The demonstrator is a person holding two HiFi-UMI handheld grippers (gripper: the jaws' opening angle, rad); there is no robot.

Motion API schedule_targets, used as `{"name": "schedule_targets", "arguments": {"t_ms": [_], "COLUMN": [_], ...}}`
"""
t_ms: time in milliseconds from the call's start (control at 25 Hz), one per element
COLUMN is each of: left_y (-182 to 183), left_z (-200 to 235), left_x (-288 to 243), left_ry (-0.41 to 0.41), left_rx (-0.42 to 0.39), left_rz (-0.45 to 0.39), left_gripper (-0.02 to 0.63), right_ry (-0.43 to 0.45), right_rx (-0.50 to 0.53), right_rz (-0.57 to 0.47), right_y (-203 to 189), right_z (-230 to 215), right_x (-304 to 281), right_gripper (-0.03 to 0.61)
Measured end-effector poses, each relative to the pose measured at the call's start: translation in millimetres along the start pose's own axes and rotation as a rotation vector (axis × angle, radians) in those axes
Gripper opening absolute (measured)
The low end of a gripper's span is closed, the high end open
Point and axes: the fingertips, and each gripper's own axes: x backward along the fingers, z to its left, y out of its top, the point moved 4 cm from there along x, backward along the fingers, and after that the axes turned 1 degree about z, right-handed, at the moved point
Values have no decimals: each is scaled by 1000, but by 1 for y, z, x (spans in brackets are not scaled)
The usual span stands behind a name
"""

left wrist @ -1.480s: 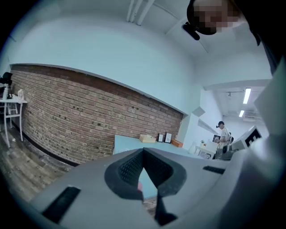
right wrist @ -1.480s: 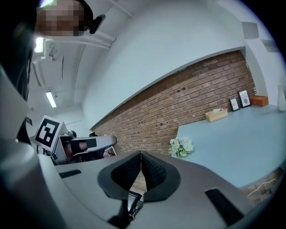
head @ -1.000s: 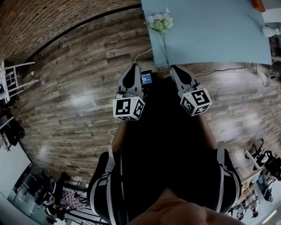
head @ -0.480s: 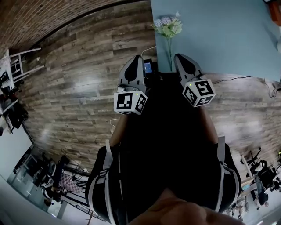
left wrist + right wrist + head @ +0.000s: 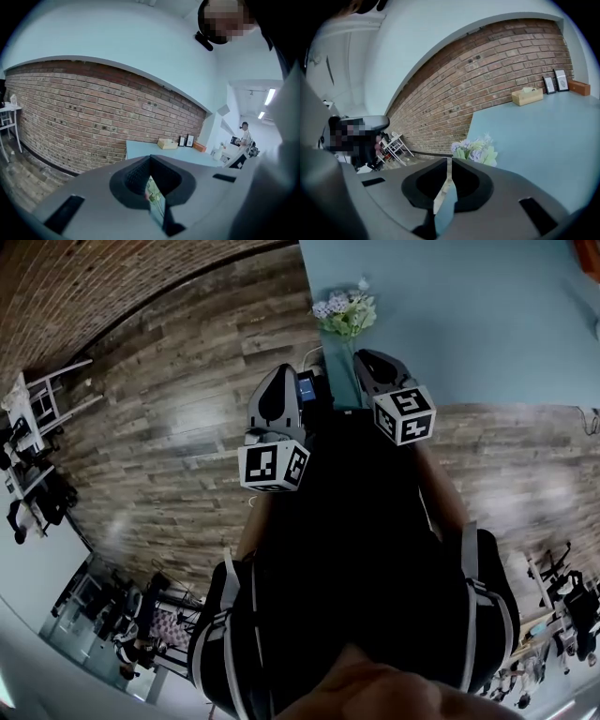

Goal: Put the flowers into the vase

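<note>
1. Reaching for the flowers (image 5: 345, 313) is judged to be the step in hand; nothing is lifted yet.
2. The flowers are seen lying flat on the tabletop (image 5: 469, 324), close to its left corner, with the stem pointed toward its near edge.
3. The right tool (image 5: 366, 357) is held at the tabletop's near edge, just above the stem end. Its jaws are pressed together with nothing between them.
4. The left tool (image 5: 284, 371) is held just off the tabletop's left edge, over the wooden floor (image 5: 169, 427). Its jaws are likewise closed and empty.
5. No vase is shown on the visible part of the tabletop.
6. For the next move, the right tool's jaws would need to be spread, lowered astride the thin stem and closed gently, so that the stem is neither crushed nor pushed off the tabletop.
</note>
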Motion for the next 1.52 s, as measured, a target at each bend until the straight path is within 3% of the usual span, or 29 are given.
{"name": "schedule_targets", "arguments": {"t_ms": [80,160,360,600,920,1400,1440,1520], "left_y": [5,10,14,4,3,-2,-2,-3], "left_z": [7,16,38,60,85,96,96,97], "left_x": [-7,-13,-19,-13,1,14,13,11], "left_ry": [-20,-48,-110,-147,-154,-146,-147,-147], "left_rx": [13,28,65,102,123,137,138,139], "left_rz": [5,6,0,7,-12,-18,-16,-15], "left_gripper": [21,21,21,21,21,21,21,21], "right_ry": [-34,-59,-150,-226,-263,-375,-384,-398], "right_rx": [5,-2,-58,-143,-205,-164,-162,-158], "right_rz": [54,106,217,347,495,688,691,695], "right_y": [-4,-9,-29,-37,-45,-65,-65,-63], "right_z": [-4,-4,-13,-38,-50,-63,-64,-67], "right_x": [-13,-27,-56,-88,-124,-137,-137,-136], "right_gripper": [50,149,254,325,333,324,309,197]}}
